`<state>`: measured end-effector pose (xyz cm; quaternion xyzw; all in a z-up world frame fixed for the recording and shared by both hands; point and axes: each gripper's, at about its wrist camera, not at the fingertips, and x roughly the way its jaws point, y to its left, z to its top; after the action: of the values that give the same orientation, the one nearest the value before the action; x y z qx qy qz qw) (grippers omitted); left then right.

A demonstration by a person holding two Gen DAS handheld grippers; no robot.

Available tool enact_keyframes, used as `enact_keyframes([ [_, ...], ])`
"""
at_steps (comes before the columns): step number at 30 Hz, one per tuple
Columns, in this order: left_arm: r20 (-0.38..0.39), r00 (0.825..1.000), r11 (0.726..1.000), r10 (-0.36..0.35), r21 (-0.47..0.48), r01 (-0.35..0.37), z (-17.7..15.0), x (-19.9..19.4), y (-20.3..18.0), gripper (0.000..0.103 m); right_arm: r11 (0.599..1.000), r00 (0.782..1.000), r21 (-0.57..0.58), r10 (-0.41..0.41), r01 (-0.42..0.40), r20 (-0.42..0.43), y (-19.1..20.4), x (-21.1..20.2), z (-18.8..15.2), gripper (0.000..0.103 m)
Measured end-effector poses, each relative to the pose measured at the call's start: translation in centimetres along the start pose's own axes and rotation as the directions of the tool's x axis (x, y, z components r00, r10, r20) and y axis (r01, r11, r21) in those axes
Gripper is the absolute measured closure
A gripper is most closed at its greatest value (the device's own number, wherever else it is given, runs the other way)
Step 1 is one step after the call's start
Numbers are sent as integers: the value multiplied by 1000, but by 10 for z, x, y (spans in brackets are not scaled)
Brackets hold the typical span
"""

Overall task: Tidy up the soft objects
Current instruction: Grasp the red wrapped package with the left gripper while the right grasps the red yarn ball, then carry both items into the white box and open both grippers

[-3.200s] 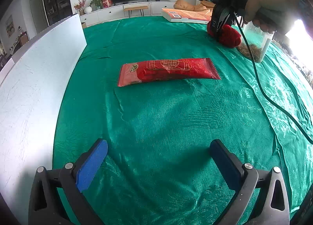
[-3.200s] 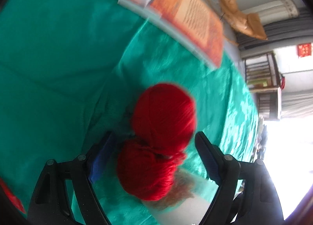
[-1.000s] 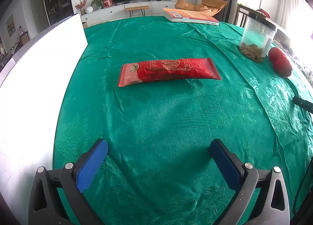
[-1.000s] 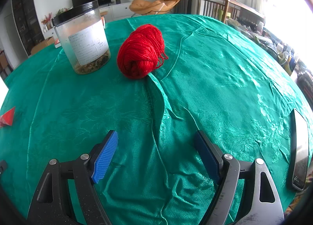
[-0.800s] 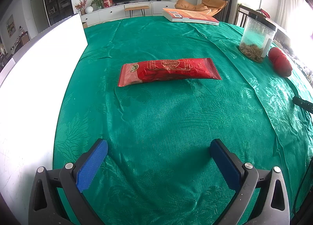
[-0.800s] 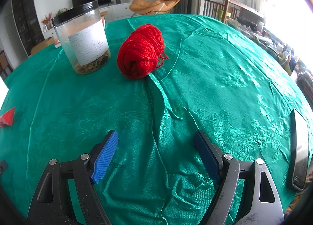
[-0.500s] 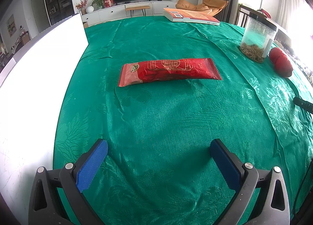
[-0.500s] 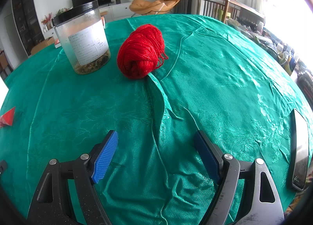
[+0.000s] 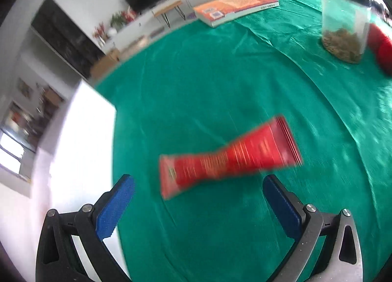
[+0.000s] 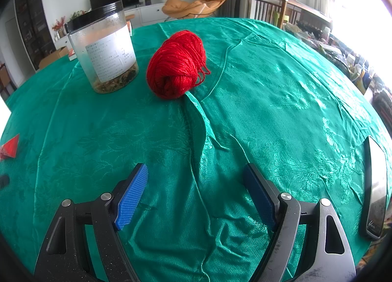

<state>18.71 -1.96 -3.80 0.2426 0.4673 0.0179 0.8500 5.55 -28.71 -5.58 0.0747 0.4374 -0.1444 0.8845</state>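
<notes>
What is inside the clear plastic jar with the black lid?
The clear plastic jar holds a shallow layer of brownish dried bits at the bottom; above that it looks empty. Its white paper label and frosted wall hide part of the inside, so what the bits are cannot be told.

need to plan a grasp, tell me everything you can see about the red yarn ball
The red yarn ball is a loosely wound, fuzzy oval skein with a dark hollow in its near end and a few loose strands trailing off its right side. It lies on its side on the green tablecloth, at the head of a raised crease, just right of the clear jar without visibly touching it. No gripper touches it.
</notes>
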Motion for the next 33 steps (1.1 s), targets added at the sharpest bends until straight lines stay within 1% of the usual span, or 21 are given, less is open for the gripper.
enact_keyframes([
  [2, 13, 999, 998, 50, 32, -50, 20, 11, 1, 0, 1000, 1000, 0, 0, 0, 0, 0, -1, 0, 20],
  [4, 3, 998, 997, 67, 35, -67, 34, 23, 5, 0, 1000, 1000, 0, 0, 0, 0, 0, 0, 0, 20],
  [6, -19, 1000, 1000, 21, 15, -21, 44, 32, 13, 0, 1000, 1000, 0, 1, -1, 0, -1, -1, 0, 20],
  [7, -33, 999, 1000, -26, 1, 26, 45, 36, 18, 0, 1000, 1000, 0, 1, -1, 0, -1, -1, 0, 20],
  [11, -89, 986, 990, -140, -22, 138, 37, 38, 26, 0, 1000, 1000, -1, 7, -7, -1, 0, 0, 1, 18],
  [13, -105, 981, 987, -160, 6, 162, 27, 33, 23, 0, 1000, 1000, -5, 8, -8, -3, 0, 1, 3, 18],
  [15, -83, 985, 987, -153, 42, 157, 19, 26, 19, 0, 1000, 1000, -4, 10, -10, -3, 1, 0, 3, 17],
  [18, -75, 984, 982, -159, 87, 165, 15, 21, 14, 2, 999, 1000, 18, 28, -29, 6, 1, 6, -1, 18],
  [19, -71, 983, 980, -170, 90, 176, 15, 19, 13, 11, 997, 998, 50, 61, -62, 18, -6, 5, -1, 18],
  [20, -67, 978, 975, -199, 84, 204, 14, 18, 11, 32, 986, 991, 104, 129, -132, 37, -14, 0, -2, 18],
  [21, -71, 971, 970, -229, 67, 234, 13, 16, 14, 46, 971, 982, 149, 178, -184, 54, -23, 0, 2, 18],
  [22, -76, 970, 971, -229, 51, 233, 16, 19, 12, 72, 957, 976, 194, 203, -214, 75, -34, -2, 6, 18],
  [23, -76, 976, 977, -205, 39, 208, 16, 18, 14, 83, 948, 976, 234, 199, -215, 92, -44, -5, 14, 18],
  [24, -70, 973, 974, -222, 21, 224, 17, 15, 14, 84, 942, 977, 262, 189, -209, 100, -53, -7, 23, 18],
  [25, -67, 963, 965, -263, -13, 263, 16, 14, 17, 85, 934, 977, 291, 188, -210, 100, -62, -6, 37, 18],
  [26, -64, 948, 949, -312, -66, 308, 17, 13, 24, 87, 925, 976, 315, 193, -214, 97, -68, -4, 50, 18],
  [27, -57, 936, 935, -346, -106, 339, 18, 12, 29, 87, 915, 975, 337, 206, -223, 86, -72, 0, 65, 18],
  [28, -42, 922, 915, -386, -148, 376, 17, 9, 33, 88, 907, 971, 348, 227, -237, 69, -73, 7, 81, 18],
  [29, -26, 911, 899, -412, -176, 401, 17, 6, 36, 88, 905, 968, 345, 248, -250, 50, -69, 15, 95, 18],
  [31, -6, 902, 883, -432, -207, 422, 16, 1, 38, 88, 922, 964, 294, 266, -250, -13, -54, 37, 119, 18],
  [33, 12, 892, 867, -451, -231, 441, 15, -4, 41, 88, 941, 957, 222, 280, -256, -82, -31, 63, 136, 20],
])
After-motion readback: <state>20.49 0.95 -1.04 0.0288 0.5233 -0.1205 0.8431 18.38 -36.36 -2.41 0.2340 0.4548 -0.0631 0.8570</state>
